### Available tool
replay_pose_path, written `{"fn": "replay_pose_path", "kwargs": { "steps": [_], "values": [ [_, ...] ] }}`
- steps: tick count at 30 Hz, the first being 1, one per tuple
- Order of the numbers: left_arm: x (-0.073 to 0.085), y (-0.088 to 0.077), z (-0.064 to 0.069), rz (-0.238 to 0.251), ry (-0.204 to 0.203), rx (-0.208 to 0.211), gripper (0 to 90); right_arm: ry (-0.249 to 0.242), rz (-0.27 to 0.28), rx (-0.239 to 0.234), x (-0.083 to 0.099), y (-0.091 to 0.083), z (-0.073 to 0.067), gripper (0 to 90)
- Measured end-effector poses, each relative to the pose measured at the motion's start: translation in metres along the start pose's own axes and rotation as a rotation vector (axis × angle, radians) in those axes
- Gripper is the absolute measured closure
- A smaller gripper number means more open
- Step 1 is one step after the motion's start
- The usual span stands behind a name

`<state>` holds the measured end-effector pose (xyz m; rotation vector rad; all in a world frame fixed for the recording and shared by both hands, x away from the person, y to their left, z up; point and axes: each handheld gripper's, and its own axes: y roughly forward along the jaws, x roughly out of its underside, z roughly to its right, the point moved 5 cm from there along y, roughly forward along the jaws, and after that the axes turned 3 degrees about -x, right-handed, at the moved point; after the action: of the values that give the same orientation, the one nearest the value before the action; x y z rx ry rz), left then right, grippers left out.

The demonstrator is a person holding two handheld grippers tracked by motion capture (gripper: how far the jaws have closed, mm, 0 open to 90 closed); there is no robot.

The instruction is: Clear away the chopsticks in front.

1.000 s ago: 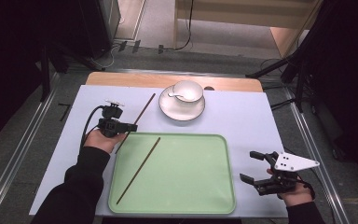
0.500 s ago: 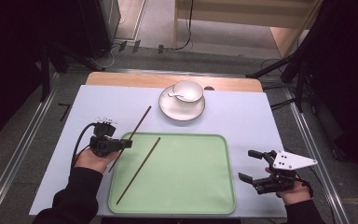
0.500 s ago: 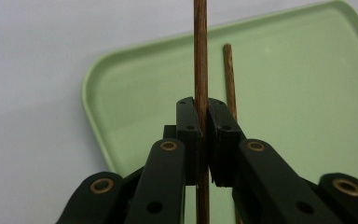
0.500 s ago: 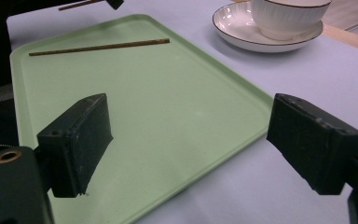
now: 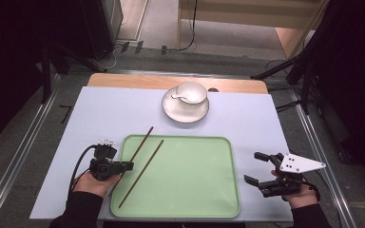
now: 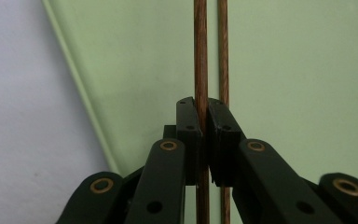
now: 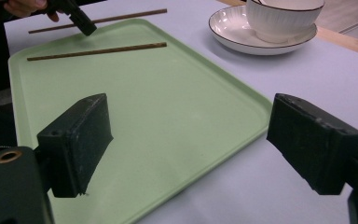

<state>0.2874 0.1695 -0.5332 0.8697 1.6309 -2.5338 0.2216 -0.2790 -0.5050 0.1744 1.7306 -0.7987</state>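
One chopstick [image 6: 200, 56] is now pinched between your left tool's [image 5: 126, 166] pressed-together jaws, carried down from the counter [image 5: 100, 114] to just over the green tray's [image 5: 190, 209] left edge, beside the second chopstick [image 5: 142, 172] lying just beyond the tool, so release seems next, while your right tool [image 5: 256, 172] waits spread.

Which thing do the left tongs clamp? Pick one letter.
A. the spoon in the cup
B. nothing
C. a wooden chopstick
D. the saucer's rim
C: in the left gripper view the left tongs are shut on one wooden chopstick above the green tray.
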Motion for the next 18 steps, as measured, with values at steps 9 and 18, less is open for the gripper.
{"fn": "replay_pose_path", "kwargs": {
  "steps": [9,18],
  "values": [
    [0.0056,0.0070,0.0016,-0.039,0.002,-0.019,85.4,-0.002,-0.002,0.000,0.0002,-0.0002,-0.0006,14.3],
    [0.0069,0.0109,0.0048,-0.062,-0.001,-0.011,84.2,-0.008,-0.001,0.005,-0.0004,-0.0004,-0.0005,14.4]
  ]
}}
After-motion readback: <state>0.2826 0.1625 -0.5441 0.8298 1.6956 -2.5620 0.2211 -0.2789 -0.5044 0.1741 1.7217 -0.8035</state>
